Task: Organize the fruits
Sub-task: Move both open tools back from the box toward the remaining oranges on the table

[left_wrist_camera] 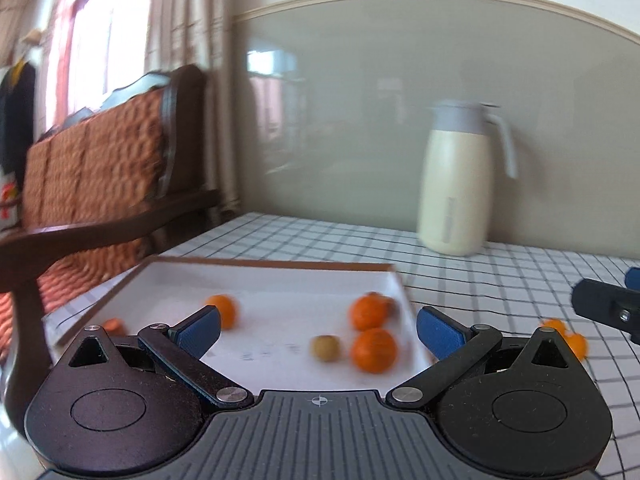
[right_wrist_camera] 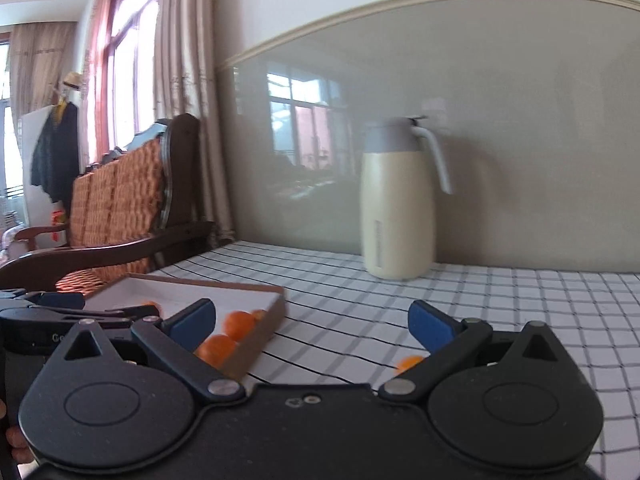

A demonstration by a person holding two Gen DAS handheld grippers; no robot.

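A shallow white tray (left_wrist_camera: 280,276) with a brown rim lies on the checked tablecloth. Inside it are several oranges, one at the left (left_wrist_camera: 224,309) and two at the right (left_wrist_camera: 374,350), plus a small yellow-green fruit (left_wrist_camera: 325,348). My left gripper (left_wrist_camera: 318,330) hovers open over the tray's near side, holding nothing. Another orange (left_wrist_camera: 566,336) lies on the cloth right of the tray. My right gripper (right_wrist_camera: 312,322) is open and empty over the cloth, right of the tray (right_wrist_camera: 256,300); an orange (right_wrist_camera: 410,363) peeks out beside its right finger.
A cream jug (left_wrist_camera: 458,188) with a grey lid stands by the wall at the back. A wooden chair (left_wrist_camera: 100,176) with a woven orange cushion is left of the table. The right gripper's body (left_wrist_camera: 604,304) shows at the right edge of the left wrist view.
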